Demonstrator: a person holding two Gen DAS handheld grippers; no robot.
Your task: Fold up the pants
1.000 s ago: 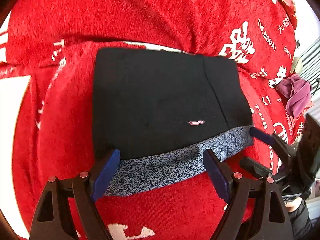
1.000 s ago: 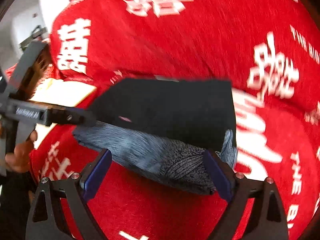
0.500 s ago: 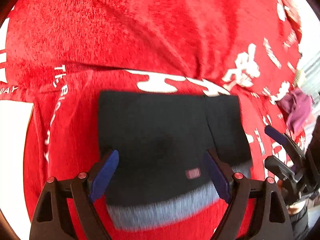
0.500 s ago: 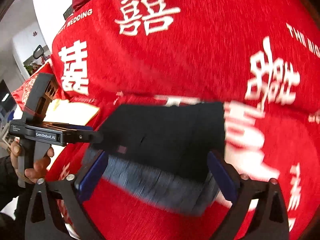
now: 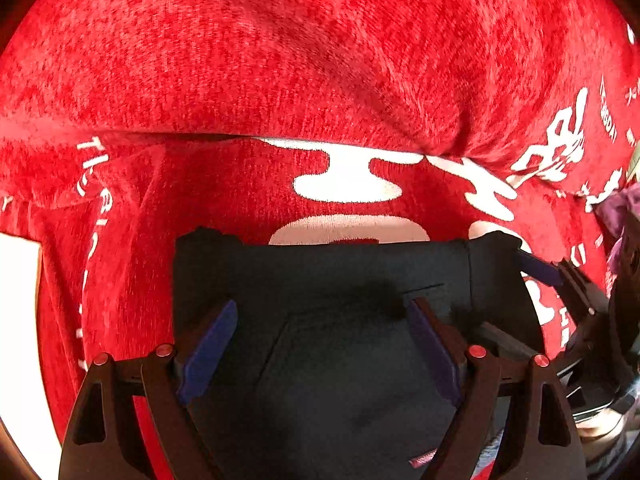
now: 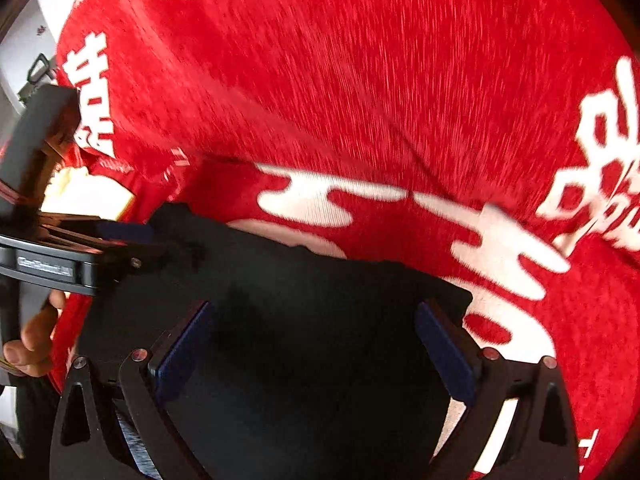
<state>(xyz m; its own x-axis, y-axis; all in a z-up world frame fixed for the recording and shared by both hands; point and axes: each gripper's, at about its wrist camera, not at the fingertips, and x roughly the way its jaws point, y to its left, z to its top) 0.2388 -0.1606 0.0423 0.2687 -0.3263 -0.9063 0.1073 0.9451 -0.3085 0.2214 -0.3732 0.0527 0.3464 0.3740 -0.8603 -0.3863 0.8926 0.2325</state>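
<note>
On the red blanket (image 5: 320, 80) with white characters lies the folded black pants (image 5: 340, 320), a flat dark bundle that fills the lower half of both wrist views. Over its near part hovers the left gripper (image 5: 322, 326), its two blue-padded fingers (image 5: 208, 344) standing wide apart with the black cloth showing between them; nothing is pinched. The right gripper (image 6: 320, 332) is held the same way above the pants (image 6: 312, 340), its fingers (image 6: 444, 344) also far apart and closed on nothing. From the right wrist view the left gripper (image 6: 120, 236) appears at the left edge, near the far left corner of the bundle, with the person's hand (image 6: 36, 332) on its handle. A small red label (image 5: 424, 458) shows near the lower edge of the pants. A purple cloth (image 5: 624, 208) lies at the right edge on the blanket (image 6: 360, 80).
</note>
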